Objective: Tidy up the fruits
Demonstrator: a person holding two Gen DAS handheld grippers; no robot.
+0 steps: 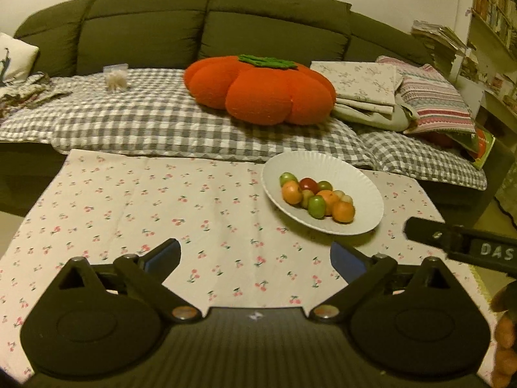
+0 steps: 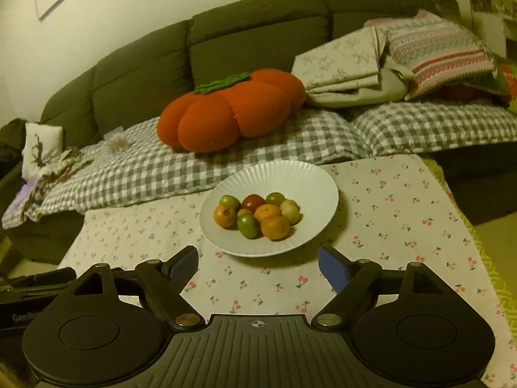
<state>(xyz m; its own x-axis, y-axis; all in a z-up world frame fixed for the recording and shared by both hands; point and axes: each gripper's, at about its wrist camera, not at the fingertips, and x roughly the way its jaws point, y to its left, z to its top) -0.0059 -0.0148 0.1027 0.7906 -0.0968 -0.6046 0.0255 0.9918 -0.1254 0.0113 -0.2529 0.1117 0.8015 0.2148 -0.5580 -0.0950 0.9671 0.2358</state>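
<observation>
The left gripper [image 1: 255,257], black plastic with blue pads on its fingertips [image 1: 347,260], stood with its jaws spread wide and nothing between them, above a pale cotton tablecloth printed with small red cherries [image 1: 129,200]. The right gripper [image 2: 258,266], of the same make, was likewise spread wide and empty, its pads just short of the near rim of a round white plate with a ribbed, fluted border [image 2: 310,181].

On that plate lay the fruits [image 2: 258,215], heaped together in the middle: three smooth orange ones with a matte skin, several small glossy green ones, one dark red one and a pale yellowish one, all touching. In the left wrist view the plate sat to the right of the gripper, and a black bar of the other gripper, marked with white letters, reached in from the right edge.

Behind the table stood an olive-green fabric sofa with plump, stitched back cushions [image 1: 206,19], its seat covered by a grey-and-white checked quilt of puckered weave [image 1: 145,119]. On it rested a plush orange pumpkin-shaped cushion with a green felt top [image 1: 258,92], beside folded floral cloth [image 1: 362,87] and a striped knitted blanket [image 1: 433,97].
</observation>
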